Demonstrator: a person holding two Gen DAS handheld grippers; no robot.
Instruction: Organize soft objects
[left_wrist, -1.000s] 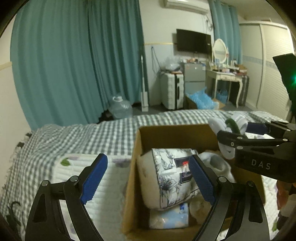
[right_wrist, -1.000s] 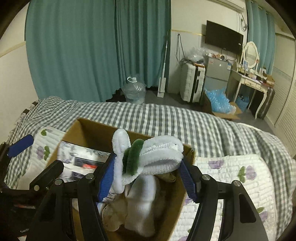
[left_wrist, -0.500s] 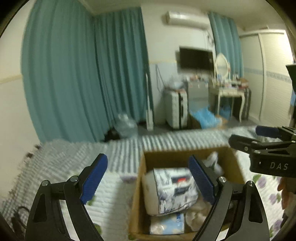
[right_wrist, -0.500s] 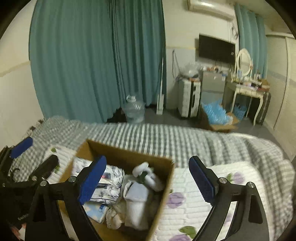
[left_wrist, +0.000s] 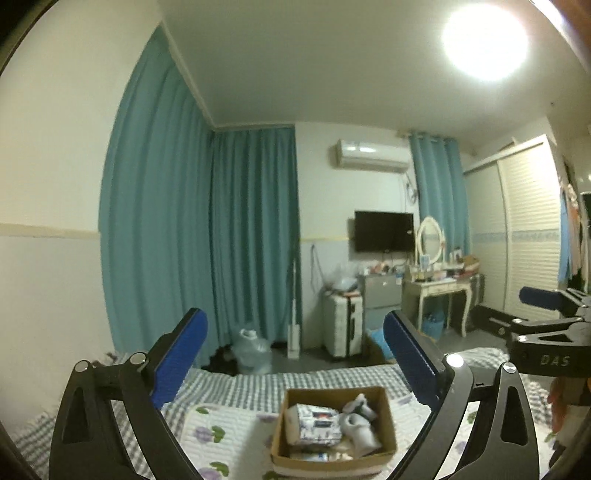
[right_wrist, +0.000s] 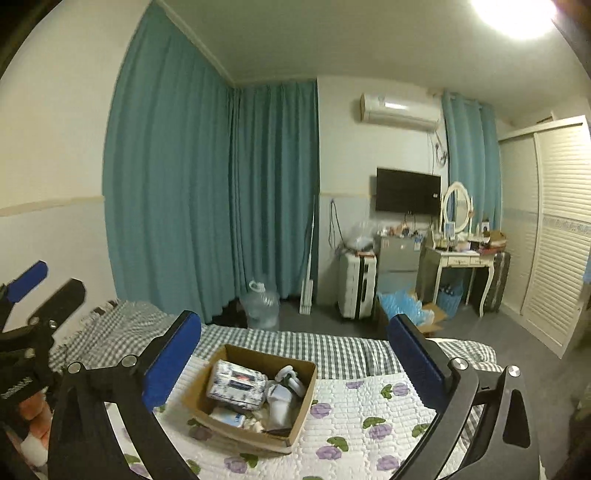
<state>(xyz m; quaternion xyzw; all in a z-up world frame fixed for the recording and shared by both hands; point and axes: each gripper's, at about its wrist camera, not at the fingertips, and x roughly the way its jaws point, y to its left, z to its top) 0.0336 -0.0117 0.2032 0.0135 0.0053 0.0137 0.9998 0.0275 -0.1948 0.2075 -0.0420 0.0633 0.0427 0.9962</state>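
Note:
A brown cardboard box (left_wrist: 388, 417) (right_wrist: 306, 398) sits on the bed's white floral quilt (right_wrist: 369, 417). Inside lie a floral-print folded pack (left_wrist: 314, 428) (right_wrist: 236, 384), white rolled socks (left_wrist: 356, 404) (right_wrist: 290, 376) and other pale soft items. My left gripper (left_wrist: 295, 358) is open and empty, held high and well back from the box. My right gripper (right_wrist: 295, 354) is open and empty, also raised above the bed. Each gripper shows at the edge of the other's view, the right one (left_wrist: 546, 325) and the left one (right_wrist: 29, 295).
A grey checked blanket (right_wrist: 332, 350) covers the bed's far end. Beyond stand teal curtains (left_wrist: 240, 240), a water jug (right_wrist: 260, 306), a white suitcase (right_wrist: 356, 284), a dressing table (right_wrist: 465, 258), a wall TV (right_wrist: 408, 190) and a slatted wardrobe (right_wrist: 554, 229).
My right gripper opened and dropped the white and green socks into the box. Both grippers then rose and pulled back, so the box now looks small and far below.

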